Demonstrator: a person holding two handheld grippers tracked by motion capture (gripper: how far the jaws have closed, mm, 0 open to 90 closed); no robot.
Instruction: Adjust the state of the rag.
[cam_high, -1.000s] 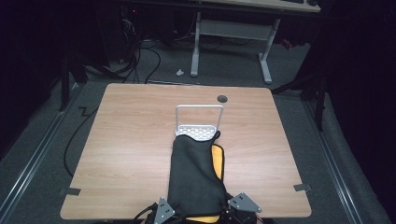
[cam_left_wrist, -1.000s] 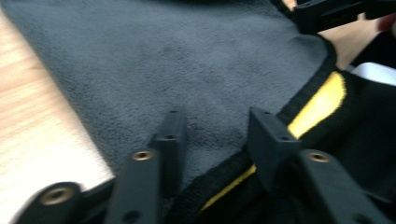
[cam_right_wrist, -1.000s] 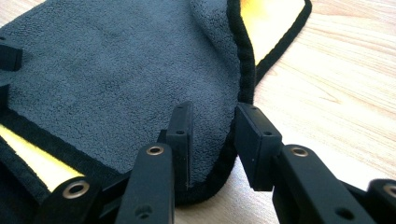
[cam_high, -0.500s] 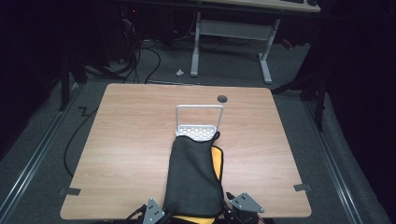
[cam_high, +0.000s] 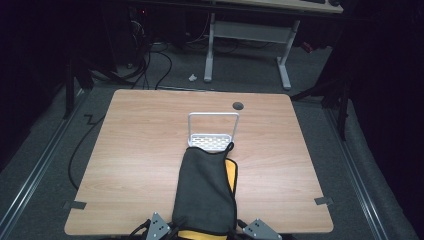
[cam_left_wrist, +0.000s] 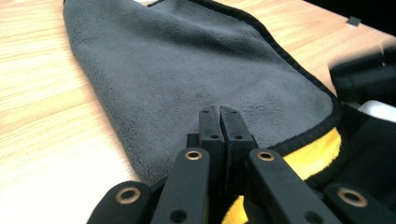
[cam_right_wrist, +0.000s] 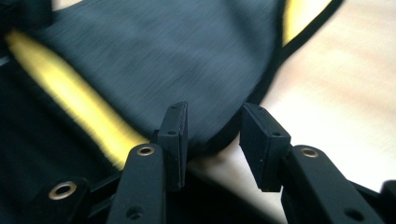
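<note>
Grey cloth with a yellow underside is lying lengthwise on the wooden table, its far end draping into a white wire rack. Left gripper is pinching the cloth's near edge; right gripper is hanging spread beside its corner.

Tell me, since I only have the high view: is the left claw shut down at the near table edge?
Observer: Yes. In the left gripper view the left claw has its jaws pressed together at the near edge of the grey cloth. I cannot tell whether any cloth is pinched between them.
Operator: And the right one?
Observer: The right claw is open. Its jaws stand on either side of the cloth's black-trimmed edge and are not closed on it. That picture is blurred.
</note>
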